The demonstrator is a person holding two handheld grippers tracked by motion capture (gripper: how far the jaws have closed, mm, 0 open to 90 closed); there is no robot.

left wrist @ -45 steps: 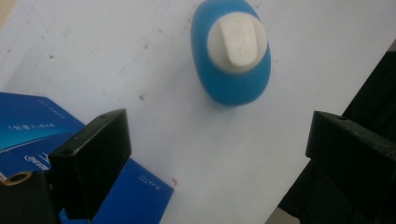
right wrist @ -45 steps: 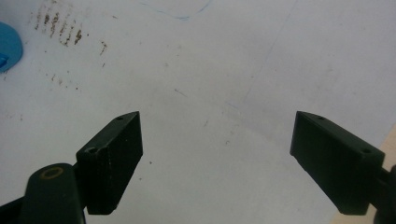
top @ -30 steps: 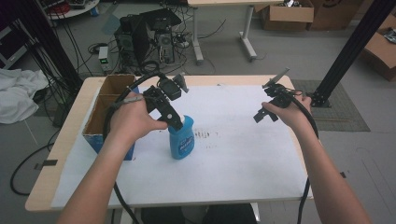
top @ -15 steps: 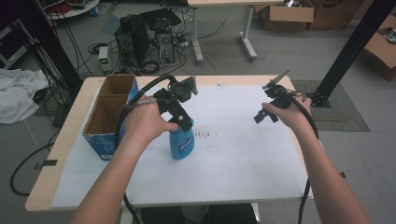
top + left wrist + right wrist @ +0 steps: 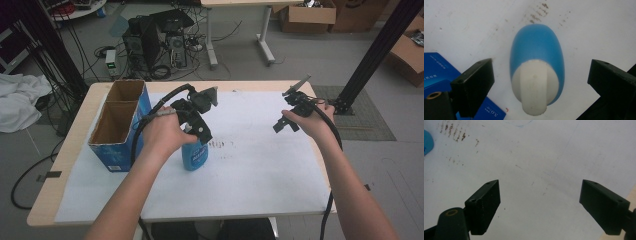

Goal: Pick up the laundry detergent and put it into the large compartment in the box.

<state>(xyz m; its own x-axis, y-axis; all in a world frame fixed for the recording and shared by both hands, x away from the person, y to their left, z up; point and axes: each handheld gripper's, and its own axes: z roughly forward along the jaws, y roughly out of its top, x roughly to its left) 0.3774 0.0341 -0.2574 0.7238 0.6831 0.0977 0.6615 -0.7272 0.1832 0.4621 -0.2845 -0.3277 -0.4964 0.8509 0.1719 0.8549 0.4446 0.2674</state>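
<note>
1 blue bottle [image 5: 194, 154] w/ white cap [image 5: 534, 87] stands upright on the bench's white sheet [image 5: 260, 165], long axis vertical, cap up, just beside 1 two-compartment box [image 5: 117, 130]. 2 grippers: left gripper [image 5: 540, 75] hangs over the cap, jaws wide, either side of it, not touching. Right gripper [image 5: 540, 202] well apart over bare sheet, jaws wide, holding nothing.

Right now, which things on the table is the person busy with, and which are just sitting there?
Busy with:
- blue bottle, upright, white cap
- left gripper, open, a jaw on each side of the bottle, not touching

Just sitting there:
- blue cardboard box, open-topped, two compartments
- white paper sheet with brown marks
- right gripper, open above bare paper
</note>
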